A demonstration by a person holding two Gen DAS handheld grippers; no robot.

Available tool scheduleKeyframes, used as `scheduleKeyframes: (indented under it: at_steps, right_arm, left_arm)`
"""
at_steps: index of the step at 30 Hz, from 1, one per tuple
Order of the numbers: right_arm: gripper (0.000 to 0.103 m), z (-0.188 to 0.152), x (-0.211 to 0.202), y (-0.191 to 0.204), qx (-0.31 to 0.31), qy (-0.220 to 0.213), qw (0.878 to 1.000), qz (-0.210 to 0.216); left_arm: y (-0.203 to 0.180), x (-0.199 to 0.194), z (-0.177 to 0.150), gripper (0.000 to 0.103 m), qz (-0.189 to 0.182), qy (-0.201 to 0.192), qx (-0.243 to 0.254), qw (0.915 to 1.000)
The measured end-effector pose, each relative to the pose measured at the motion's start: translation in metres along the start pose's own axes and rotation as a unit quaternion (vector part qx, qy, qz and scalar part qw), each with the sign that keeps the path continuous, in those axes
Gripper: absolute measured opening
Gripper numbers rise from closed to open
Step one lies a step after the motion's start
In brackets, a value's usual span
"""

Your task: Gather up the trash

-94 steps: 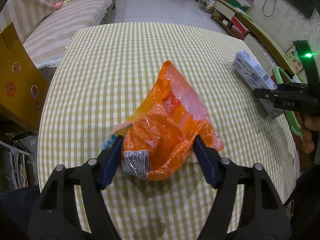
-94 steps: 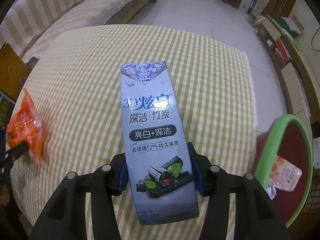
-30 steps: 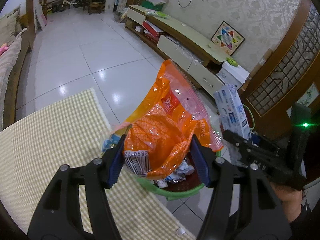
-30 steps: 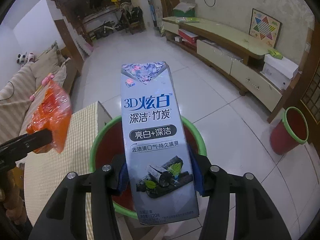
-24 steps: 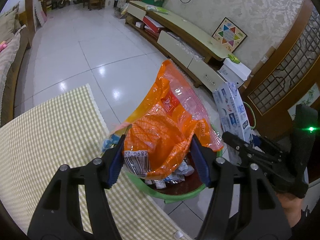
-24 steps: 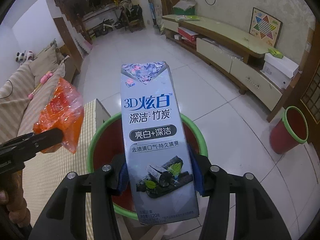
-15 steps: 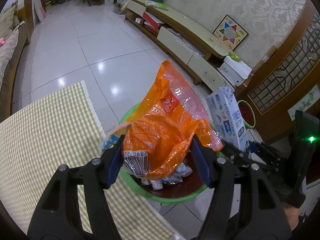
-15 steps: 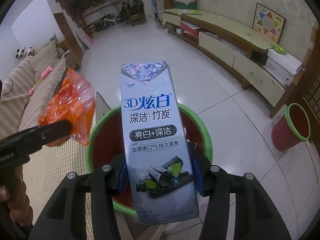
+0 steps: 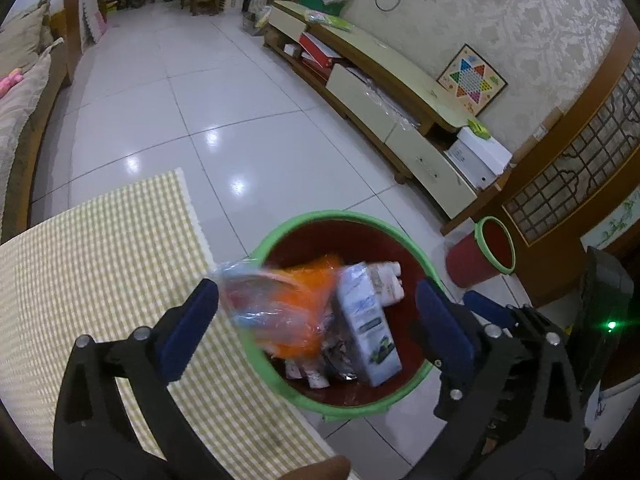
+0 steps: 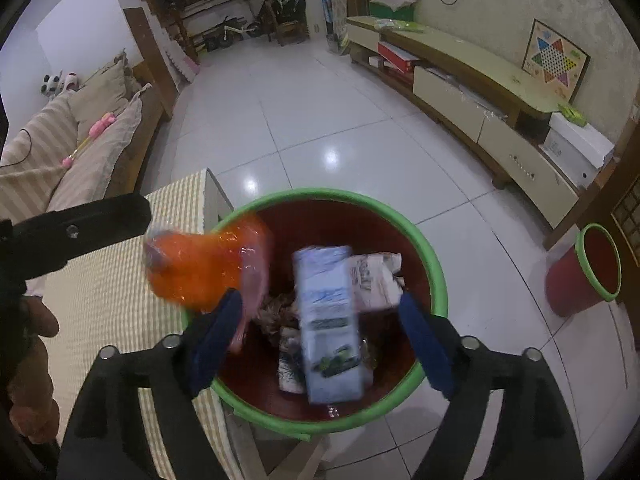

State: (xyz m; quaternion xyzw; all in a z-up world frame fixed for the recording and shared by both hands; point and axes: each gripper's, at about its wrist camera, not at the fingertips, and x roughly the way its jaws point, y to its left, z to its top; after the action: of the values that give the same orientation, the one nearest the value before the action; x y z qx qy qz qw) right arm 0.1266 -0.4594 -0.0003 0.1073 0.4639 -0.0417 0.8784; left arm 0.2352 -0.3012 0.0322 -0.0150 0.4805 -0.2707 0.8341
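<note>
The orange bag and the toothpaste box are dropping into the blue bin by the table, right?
Almost. The bin is not blue: it has a green rim and a dark red inside, as the right wrist view shows. The orange bag and the toothpaste box are indeed dropping into it, beside the table.

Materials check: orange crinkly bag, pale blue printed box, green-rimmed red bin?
Orange crinkly bag: thin glossy plastic film, by its wrinkles, glare and see-through patches.
Pale blue printed box: likely coated paperboard, flat printed faces and straight edges, though motion-blurred.
Green-rimmed red bin: probably moulded plastic, smooth with a slight sheen.
</note>
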Motion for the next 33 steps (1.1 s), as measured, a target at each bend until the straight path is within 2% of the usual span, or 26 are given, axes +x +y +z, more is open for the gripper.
scheduleKeyframes:
  at_steps: [8,14,16,22,27,33]
  right_arm:
    - [0.093,-0.005,-0.021,0.036,-0.036,-0.038,0.999,0.01]
    - [0.094,-0.019,-0.037,0.083,-0.05,-0.057,0.996,0.052]
    - [0.095,-0.025,-0.04,0.098,-0.048,-0.061,0.996,0.053]
    - [0.096,-0.051,-0.051,0.142,-0.044,-0.064,0.995,0.057]
    - [0.096,-0.077,-0.06,0.182,-0.067,-0.077,0.993,0.058]
    - [0.096,-0.095,-0.064,0.207,-0.093,-0.088,0.991,0.045]
  left_arm:
    - [0.037,-0.053,-0.013,0.097,0.041,-0.055,-0.016,0.9975]
    - [0.077,-0.097,-0.038,0.097,0.068,-0.074,-0.044,0.994]
    - [0.089,-0.111,-0.049,0.097,0.079,-0.081,-0.052,0.9923]
    - [0.122,-0.142,-0.09,0.098,0.143,-0.072,-0.059,0.9853]
    - [0.15,-0.163,-0.137,0.098,0.162,-0.072,-0.091,0.9801]
    - [0.168,-0.179,-0.183,0.098,0.188,-0.09,-0.1,0.9729]
